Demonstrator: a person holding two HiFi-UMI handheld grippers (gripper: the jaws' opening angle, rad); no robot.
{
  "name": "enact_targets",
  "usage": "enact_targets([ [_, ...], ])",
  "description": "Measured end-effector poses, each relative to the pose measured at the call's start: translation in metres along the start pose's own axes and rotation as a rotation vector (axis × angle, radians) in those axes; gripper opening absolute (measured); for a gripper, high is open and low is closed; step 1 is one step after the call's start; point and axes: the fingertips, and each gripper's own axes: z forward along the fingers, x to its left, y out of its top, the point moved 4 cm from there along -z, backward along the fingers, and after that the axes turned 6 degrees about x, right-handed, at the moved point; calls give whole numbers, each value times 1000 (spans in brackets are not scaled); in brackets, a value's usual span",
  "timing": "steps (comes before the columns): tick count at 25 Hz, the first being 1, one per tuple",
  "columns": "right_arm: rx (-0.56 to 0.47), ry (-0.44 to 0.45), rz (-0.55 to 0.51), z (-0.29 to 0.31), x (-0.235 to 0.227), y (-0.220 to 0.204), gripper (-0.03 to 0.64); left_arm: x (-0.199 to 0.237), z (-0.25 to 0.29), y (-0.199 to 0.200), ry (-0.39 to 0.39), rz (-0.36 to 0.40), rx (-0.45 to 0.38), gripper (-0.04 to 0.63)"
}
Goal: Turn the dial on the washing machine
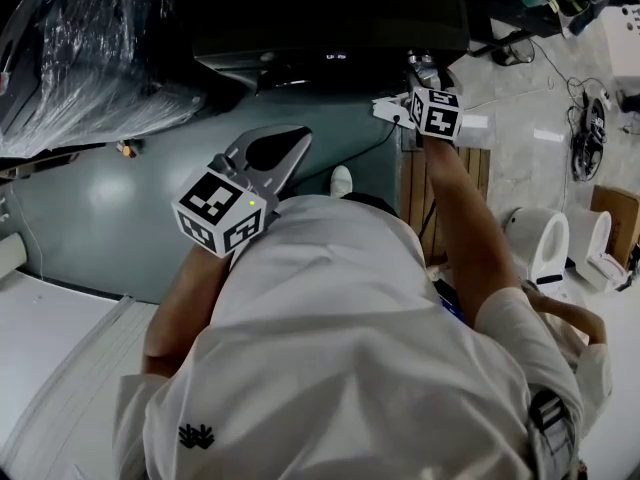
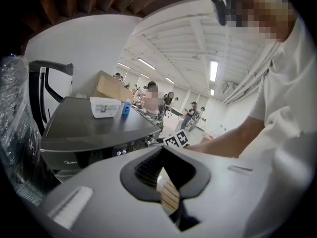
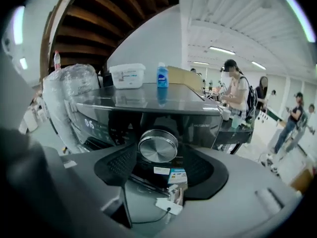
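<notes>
White shirt (image 1: pixel 340 368) fills the lower head view, with both of the person's forearms reaching forward from it. Closest to the body is the left gripper (image 1: pixel 300 134), held low over the grey-green floor (image 1: pixel 110 208) and well apart from the washing machine (image 1: pixel 330 18); in the left gripper view its jaws meet at the tips with nothing between them, and wooden slats show through the slit behind. Farther out, the right gripper (image 1: pixel 424 76) reaches up to the machine's dark front panel. In the right gripper view the round silver dial (image 3: pixel 158 145) sits centred at the mouth of the jaws, which stand wide on either side of it; neither pad is seen pressing on its rim. A small white tag (image 3: pixel 168 205) on a thin cord hangs below the dial. On the machine's flat top stand a white plastic tub (image 3: pixel 127 76) and, just beside it, a blue bottle (image 3: pixel 162 76). A bundle wrapped in clear plastic film (image 1: pixel 90 58) stands to the left of the machine.
</notes>
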Motion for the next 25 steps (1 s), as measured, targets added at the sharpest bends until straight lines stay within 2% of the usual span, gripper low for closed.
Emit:
enact_targets([
  [4, 10, -41, -153, 1, 9, -1, 273, 1, 3, 2, -10, 8, 4, 55],
  [9, 15, -77, -240, 10, 16, -2, 273, 3, 5, 3, -12, 22, 11, 55],
  [20, 17, -99, -173, 15, 10, -2, 264, 6, 3, 5, -3, 24, 13, 55],
  [25, 6, -71, -88, 7, 7, 5, 262, 8, 4, 5, -6, 26, 16, 55],
])
